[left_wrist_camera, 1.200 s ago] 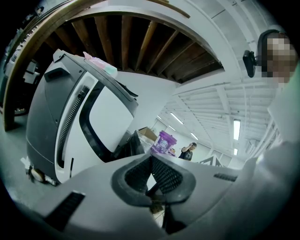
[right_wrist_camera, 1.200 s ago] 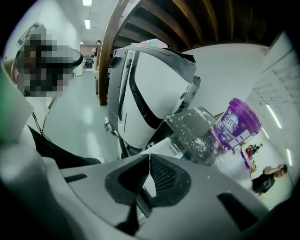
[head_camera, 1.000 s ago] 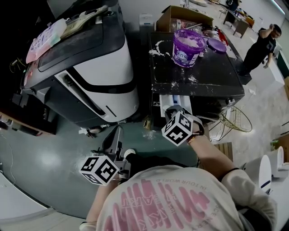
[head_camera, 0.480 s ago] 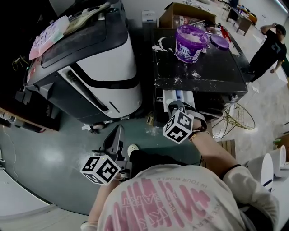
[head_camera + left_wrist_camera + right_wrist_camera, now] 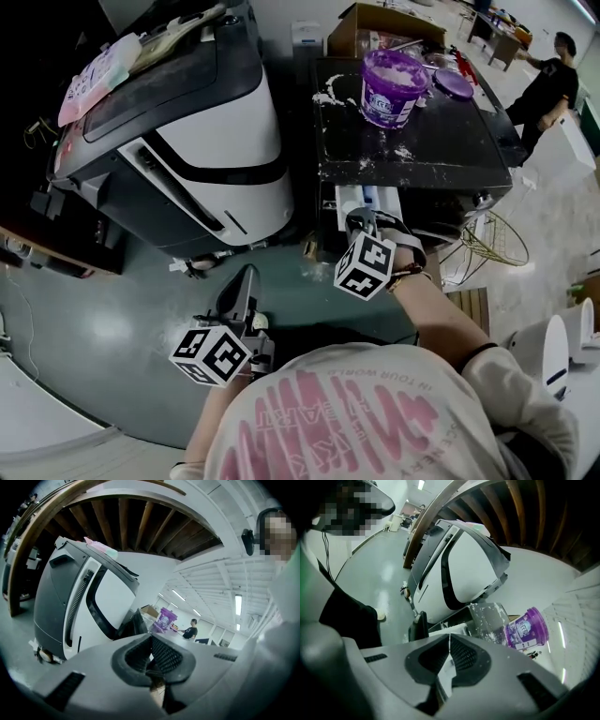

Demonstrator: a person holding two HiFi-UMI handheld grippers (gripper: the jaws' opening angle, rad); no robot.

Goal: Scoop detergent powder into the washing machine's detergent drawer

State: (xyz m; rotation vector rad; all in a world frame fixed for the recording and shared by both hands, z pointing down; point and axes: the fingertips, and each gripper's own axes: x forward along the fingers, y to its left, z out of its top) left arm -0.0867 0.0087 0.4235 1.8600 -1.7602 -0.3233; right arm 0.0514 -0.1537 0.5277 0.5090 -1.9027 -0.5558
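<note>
The purple detergent tub (image 5: pixel 391 86) stands open on the black, powder-dusted washer top (image 5: pixel 441 150), and shows in the right gripper view as well (image 5: pixel 525 629). Its purple lid (image 5: pixel 453 86) lies beside it. Below the front edge, the white detergent drawer (image 5: pixel 367 199) is pulled out. My right gripper (image 5: pixel 359 221) sits just in front of the drawer, pointing at it, its jaws shut with nothing between them (image 5: pixel 449 637). My left gripper (image 5: pixel 247 274) hangs low over the floor, left of the drawer, shut and empty (image 5: pixel 151 638).
A large grey-and-white machine (image 5: pixel 178 122) stands left of the washer, with a pink pack (image 5: pixel 94 75) on top. A cardboard box (image 5: pixel 380 23) sits behind the tub. A person (image 5: pixel 542 89) stands at the far right. A wire rack (image 5: pixel 492 248) lies right of the washer.
The right gripper has shifted slightly left in front of the drawer. The left gripper has barely moved. The person in the background has changed pose.
</note>
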